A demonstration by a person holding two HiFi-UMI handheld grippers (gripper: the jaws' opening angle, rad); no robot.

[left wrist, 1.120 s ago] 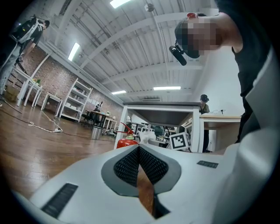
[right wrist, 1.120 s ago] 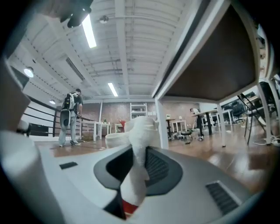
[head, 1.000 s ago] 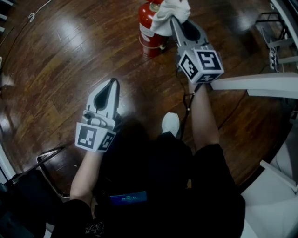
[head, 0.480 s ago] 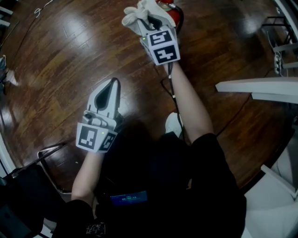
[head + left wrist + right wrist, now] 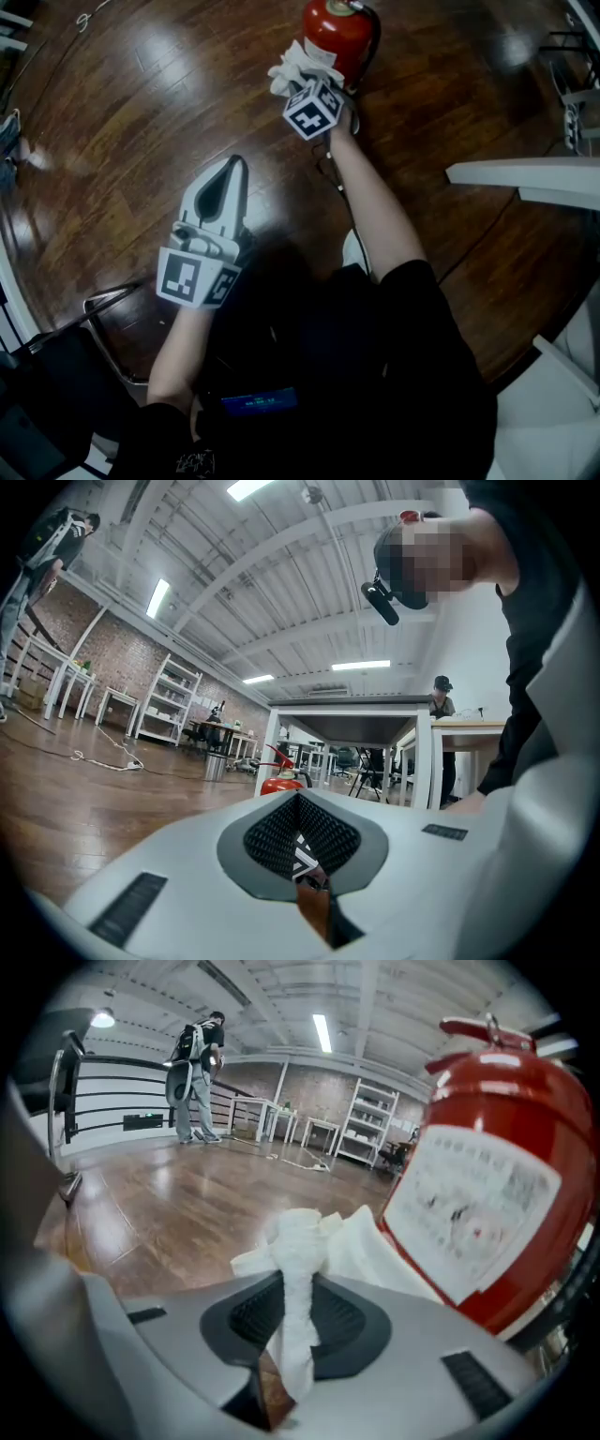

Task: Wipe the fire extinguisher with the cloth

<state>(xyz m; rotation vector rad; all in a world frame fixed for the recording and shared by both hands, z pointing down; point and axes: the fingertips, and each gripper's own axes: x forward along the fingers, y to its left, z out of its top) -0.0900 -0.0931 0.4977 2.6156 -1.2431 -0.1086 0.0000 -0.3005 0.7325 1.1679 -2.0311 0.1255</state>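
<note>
The red fire extinguisher [image 5: 338, 36] stands upright on the wooden floor at the top of the head view. In the right gripper view the fire extinguisher [image 5: 487, 1194] fills the right side, white label facing me. My right gripper [image 5: 302, 77] is shut on the white cloth [image 5: 298, 66], which bunches out past the jaws against the extinguisher's lower left side. The cloth [image 5: 298, 1269] is pinched between the pads, its loose fold touching the label. My left gripper [image 5: 228, 173] hangs shut and empty over the floor, well short of the extinguisher [image 5: 283, 780].
A white table [image 5: 525, 178] juts in from the right, with white furniture [image 5: 562, 412] at the lower right. A metal chair frame [image 5: 98, 314] stands at the lower left. A black cable [image 5: 328, 173] runs across the floor. A person [image 5: 195, 1068] stands far off.
My right gripper has swung with the cloth from the extinguisher's right side across to its left and come down lower along the body. The left gripper has stayed where it was.
</note>
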